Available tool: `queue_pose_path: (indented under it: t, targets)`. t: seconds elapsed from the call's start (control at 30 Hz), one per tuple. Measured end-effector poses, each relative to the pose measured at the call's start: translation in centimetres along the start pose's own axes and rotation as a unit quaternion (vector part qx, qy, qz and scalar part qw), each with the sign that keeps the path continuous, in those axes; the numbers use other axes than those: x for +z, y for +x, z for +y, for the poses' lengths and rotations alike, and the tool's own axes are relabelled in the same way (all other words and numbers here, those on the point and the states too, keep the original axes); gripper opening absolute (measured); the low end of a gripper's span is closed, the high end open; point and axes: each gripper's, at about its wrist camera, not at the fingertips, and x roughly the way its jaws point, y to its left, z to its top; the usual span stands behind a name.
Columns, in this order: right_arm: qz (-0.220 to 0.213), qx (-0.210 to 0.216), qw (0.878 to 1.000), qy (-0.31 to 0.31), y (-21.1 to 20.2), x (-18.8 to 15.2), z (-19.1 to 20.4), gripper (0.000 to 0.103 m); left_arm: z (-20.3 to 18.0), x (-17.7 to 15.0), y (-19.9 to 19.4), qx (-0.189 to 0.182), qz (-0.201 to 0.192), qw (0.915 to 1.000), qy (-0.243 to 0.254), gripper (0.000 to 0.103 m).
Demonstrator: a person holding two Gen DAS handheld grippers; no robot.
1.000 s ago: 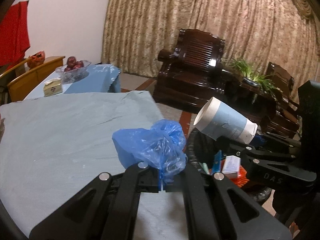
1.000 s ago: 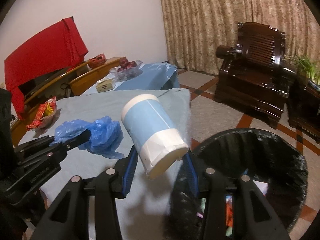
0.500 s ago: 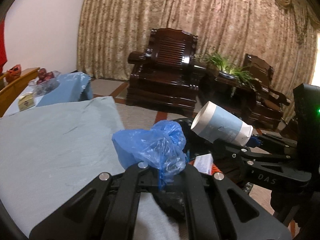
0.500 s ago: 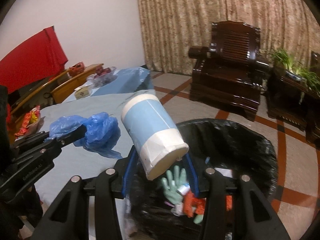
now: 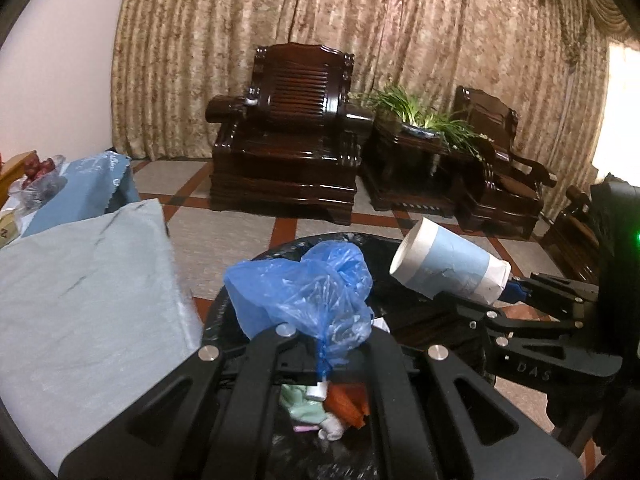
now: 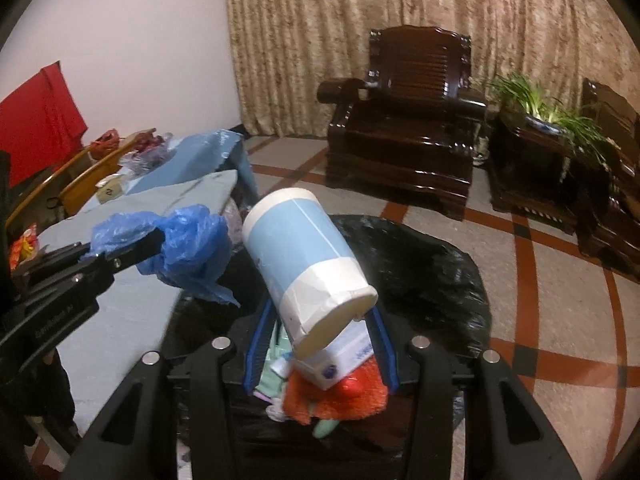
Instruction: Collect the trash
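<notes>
Both grippers are out over the bin right now. The left gripper [image 5: 320, 354] has its jaws clamped tight on a crumpled blue plastic bag [image 5: 304, 288], pinching a thin twist of it while the rest balloons up above the fingers. From the right wrist view the same bag [image 6: 188, 248] hangs off the tip of the left gripper [image 6: 154, 240], just past the edge of the tabletop [image 6: 132, 308] with its pale blue cloth.

The right gripper [image 6: 320, 344] has its jaws partly closed around a paper cup [image 6: 304, 264], blue band in the middle, white at rim and base. The cup is tipped, base toward the camera, mouth pointing up and away. In the left wrist view that cup [image 5: 448, 266] lies nearly sideways, sticking out of the right gripper [image 5: 508, 292], its open mouth toward the bag.

Below both sits the trash bin [image 6: 432, 276] lined with a black bag, standing on the tiled floor beside the tabletop. Inside it there's an orange-red mesh wad [image 6: 336, 396], a small white carton [image 6: 340, 356] and something pale green [image 6: 276, 360]. The bag and the cup are each in the air over the bin's opening, close together but not touching.

Behind, a dark wooden armchair [image 5: 288, 136], a potted green plant [image 5: 420, 116] and a patterned curtain [image 5: 360, 20].
</notes>
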Motion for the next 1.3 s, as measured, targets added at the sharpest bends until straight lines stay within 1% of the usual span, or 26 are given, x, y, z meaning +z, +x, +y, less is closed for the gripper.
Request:
queue_pose_path:
  t: [0.2,0.27,0.37,0.43,0.47,0.5,0.53,0.57,0.6,0.67,0.7,0.77,0.83,0.87,0.93,1.0,1.13,1.3]
  targets:
    - [0.012,-0.011,1.0,0.011,1.4,-0.4,-1.8,0.045,-0.7,0.3,2.6,-0.01,0.011,0.9999,0.005,0.0]
    - [0.015,-0.013,1.0,0.013,1.8,-0.5,-2.3,0.047,-0.8,0.4,3.2,-0.011,0.015,0.9998,0.007,0.0]
    - [0.019,-0.015,1.0,0.014,2.4,-0.6,-2.7,0.047,-0.7,0.3,4.4,-0.015,0.025,0.9995,0.007,0.0]
    - [0.023,-0.017,0.999,0.013,2.9,-0.7,-2.8,0.049,-0.6,0.3,5.0,-0.018,0.031,0.9993,0.006,0.002]
    - [0.025,-0.02,0.999,0.013,3.1,-0.7,-2.9,0.053,-0.5,0.3,5.2,-0.021,0.034,0.9992,0.003,0.003]
    - [0.026,-0.022,0.999,0.013,3.3,-0.6,-3.2,0.058,0.0,0.2,5.4,-0.027,0.039,0.9989,-0.001,0.011]
    - [0.026,-0.027,0.999,0.013,3.5,-0.7,-3.2,0.061,0.3,0.1,5.5,-0.03,0.044,0.9986,-0.007,0.029]
    - [0.027,-0.029,0.999,0.013,3.5,-0.7,-3.3,0.067,0.6,0.0,5.5,-0.03,0.045,0.9985,-0.012,0.037]
    - [0.028,-0.033,0.999,0.014,3.5,-0.8,-3.4,0.071,0.8,-0.1,5.5,-0.03,0.045,0.9984,-0.015,0.041]
    - [0.027,-0.035,0.999,0.017,3.4,-0.9,-3.6,0.075,1.3,-0.4,5.3,-0.029,0.048,0.9982,-0.02,0.044]
    - [0.026,-0.036,0.999,0.018,3.2,-1.0,-3.6,0.081,1.4,-0.4,5.2,-0.029,0.048,0.9982,-0.021,0.046]
    - [0.022,-0.036,0.999,0.021,2.9,-1.0,-3.7,0.088,1.7,-0.4,4.8,-0.025,0.046,0.9984,-0.023,0.055]
    - [0.017,-0.035,0.999,0.021,2.4,-1.0,-3.8,0.093,2.0,-0.2,4.1,-0.019,0.041,0.9987,-0.025,0.072]
    - [0.014,-0.033,0.999,0.021,2.1,-1.0,-3.7,0.097,2.2,-0.2,3.6,-0.014,0.039,0.9988,-0.027,0.075]
    - [0.011,-0.029,0.999,0.022,1.7,-0.8,-3.4,0.097,2.5,0.0,2.5,-0.01,0.033,0.9989,-0.033,0.085]
    - [0.007,-0.021,0.999,0.024,0.9,-0.7,-2.9,0.097,2.9,0.1,1.4,-0.005,0.028,0.9988,-0.041,0.09]
    - [-0.004,-0.007,1.0,0.026,-0.6,-0.5,-2.1,0.097,3.7,0.0,-1.3,0.004,0.016,0.9987,-0.047,0.093]
    - [-0.016,0.008,1.0,0.021,-2.7,-0.6,-0.6,0.097,4.9,-1.2,-5.4,0.029,0.004,0.9986,-0.043,0.095]
